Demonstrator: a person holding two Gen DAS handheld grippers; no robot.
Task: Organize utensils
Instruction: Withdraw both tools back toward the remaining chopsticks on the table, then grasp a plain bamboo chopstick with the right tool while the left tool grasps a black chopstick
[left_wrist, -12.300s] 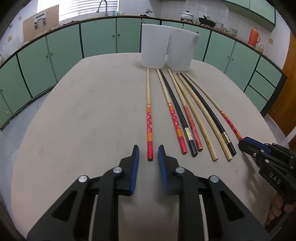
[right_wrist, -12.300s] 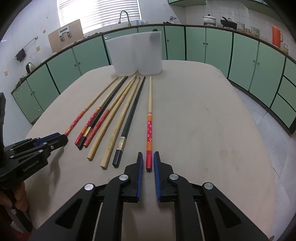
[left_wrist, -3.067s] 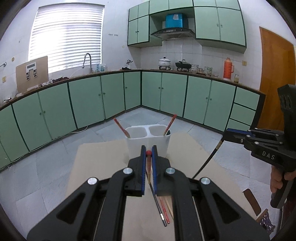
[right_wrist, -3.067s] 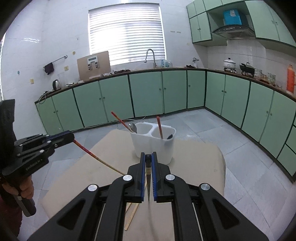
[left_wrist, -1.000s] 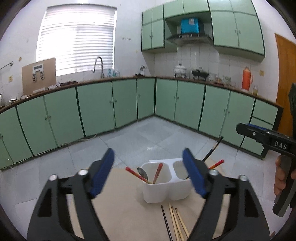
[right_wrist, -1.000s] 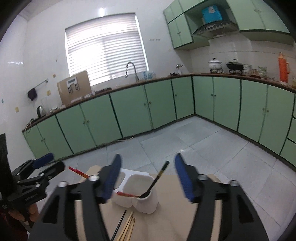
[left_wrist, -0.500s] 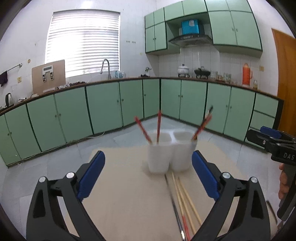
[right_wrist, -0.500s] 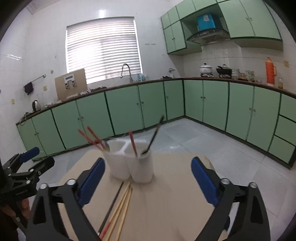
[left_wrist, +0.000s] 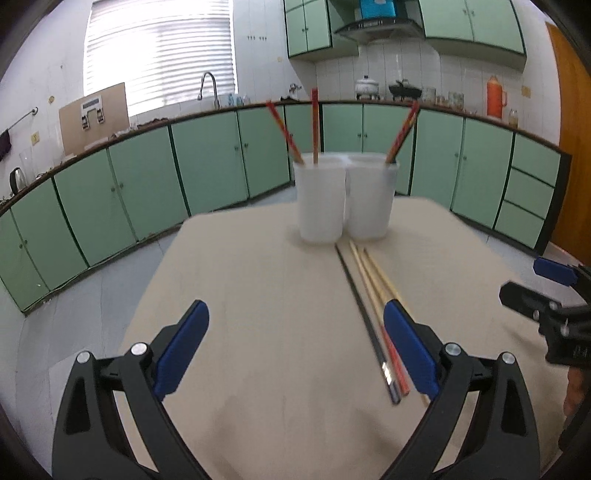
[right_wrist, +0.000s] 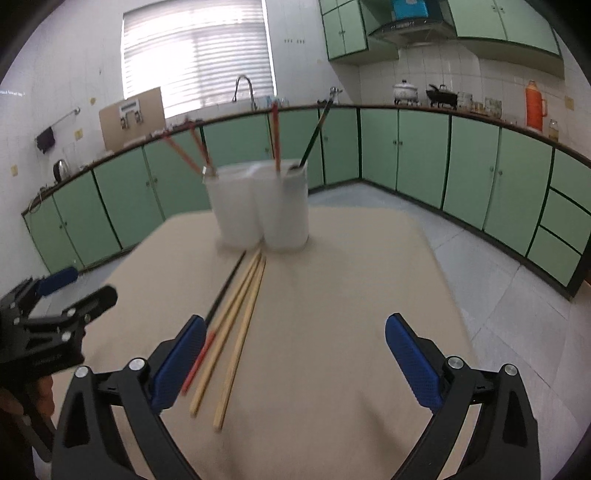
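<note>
With four chopsticks standing in the white two-cup plastic holder (left_wrist: 345, 199) and four chopsticks (right_wrist: 236, 314) lying on the beige table (left_wrist: 266, 295) just before it, roughly half remains; left gripper (left_wrist: 295, 350) and right gripper (right_wrist: 295, 363) gape empty.

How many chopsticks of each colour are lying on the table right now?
Black chopstick: 1
Red-ended chopstick: 1
Plain wooden chopsticks: 2
Total: 4
</note>
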